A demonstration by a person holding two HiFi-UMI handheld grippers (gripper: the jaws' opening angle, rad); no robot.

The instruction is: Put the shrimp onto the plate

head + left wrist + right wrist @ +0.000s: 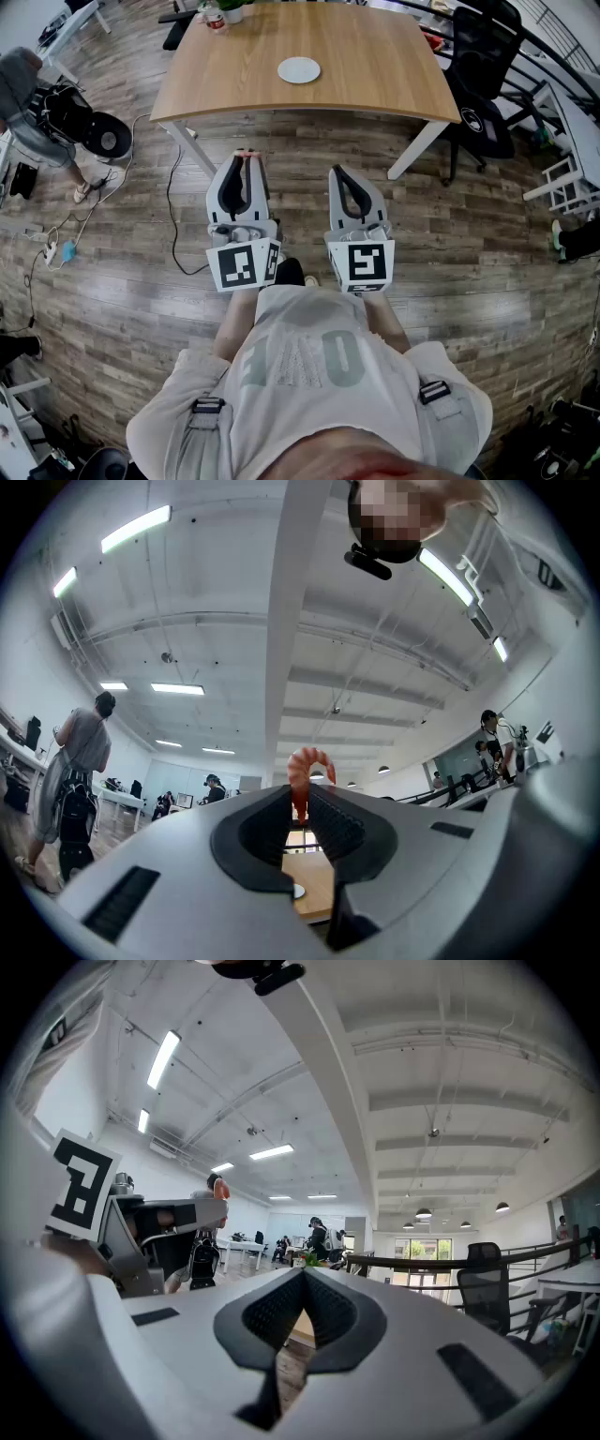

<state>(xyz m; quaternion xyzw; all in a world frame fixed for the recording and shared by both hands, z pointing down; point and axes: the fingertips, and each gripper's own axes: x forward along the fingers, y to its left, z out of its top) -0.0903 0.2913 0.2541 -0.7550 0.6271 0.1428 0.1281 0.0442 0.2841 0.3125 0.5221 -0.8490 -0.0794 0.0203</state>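
A pink shrimp [307, 764] sticks up from between the jaws of my left gripper [302, 797], which is shut on its tail end. In the head view the left gripper [247, 162] is held over the wooden floor in front of the table, with the shrimp [246, 152] at its tip. The white plate [298, 69] lies on the wooden table [375, 75] ahead, and shows small past the jaws as the plate [297, 890]. My right gripper [340, 172] is beside the left one, shut and with nothing in it; its jaws meet at the right gripper [302, 1276].
A black office chair [483, 84] stands at the table's right end. A potted plant and a can [220, 13] sit at the table's far left edge. Cables [173, 211] trail over the floor on the left, near a person [28, 103].
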